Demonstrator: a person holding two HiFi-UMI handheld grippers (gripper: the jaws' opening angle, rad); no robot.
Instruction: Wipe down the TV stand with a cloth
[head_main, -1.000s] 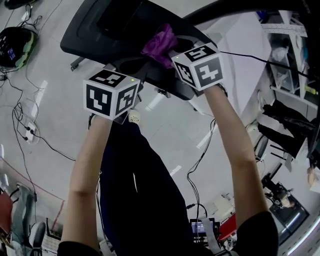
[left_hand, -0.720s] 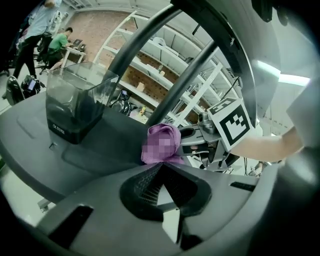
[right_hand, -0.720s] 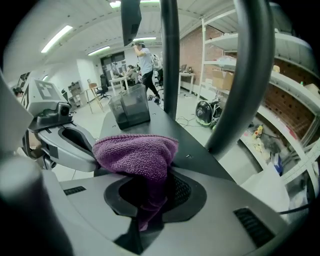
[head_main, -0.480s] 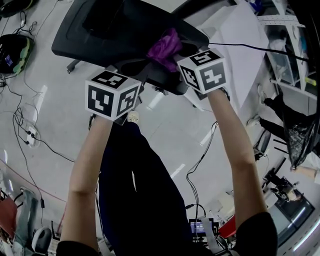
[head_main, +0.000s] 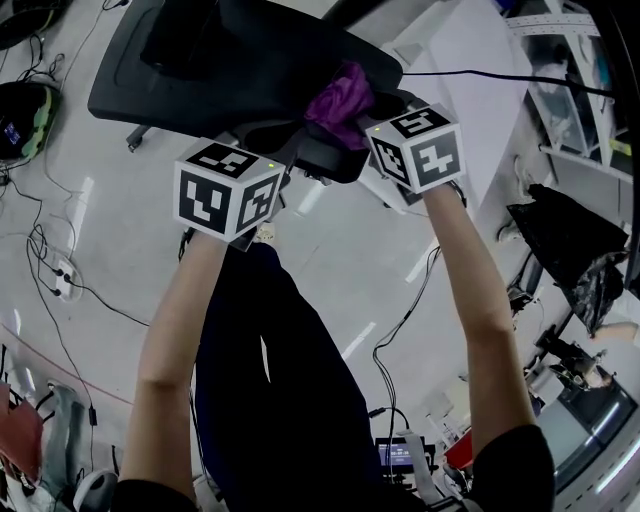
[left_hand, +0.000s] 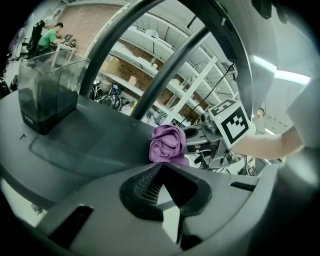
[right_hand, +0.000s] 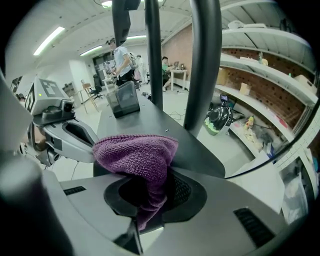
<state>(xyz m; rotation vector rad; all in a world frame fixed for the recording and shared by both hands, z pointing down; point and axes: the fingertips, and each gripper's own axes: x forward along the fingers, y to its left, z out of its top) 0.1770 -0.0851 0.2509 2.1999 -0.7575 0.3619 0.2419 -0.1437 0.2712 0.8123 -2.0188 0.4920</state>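
The black TV stand base (head_main: 200, 70) fills the top of the head view, and two dark poles (right_hand: 202, 60) rise from it. A purple cloth (head_main: 340, 95) rests bunched on the base's near edge, towards its right end. My right gripper (head_main: 352, 112) is shut on the purple cloth (right_hand: 137, 155), which bulges out above its pads (right_hand: 182, 190). My left gripper (head_main: 288, 150) hovers just left of the cloth, at the base's near edge. In the left gripper view the left gripper (left_hand: 162, 169) is shut with nothing in it, and the cloth (left_hand: 168, 144) lies just beyond its tips.
A dark translucent bin (left_hand: 47, 95) stands on the far part of the base (left_hand: 90, 145). Cables (head_main: 60, 270) and a helmet (head_main: 25, 105) lie on the floor at left. A white board (head_main: 470, 90), shelving (head_main: 590, 110) and a black bag (head_main: 560, 240) are at right. People (right_hand: 120, 55) are far behind.
The right gripper has slid the cloth to the right along the base's near edge, closer to its right end. The left gripper has followed beside it, still shut.
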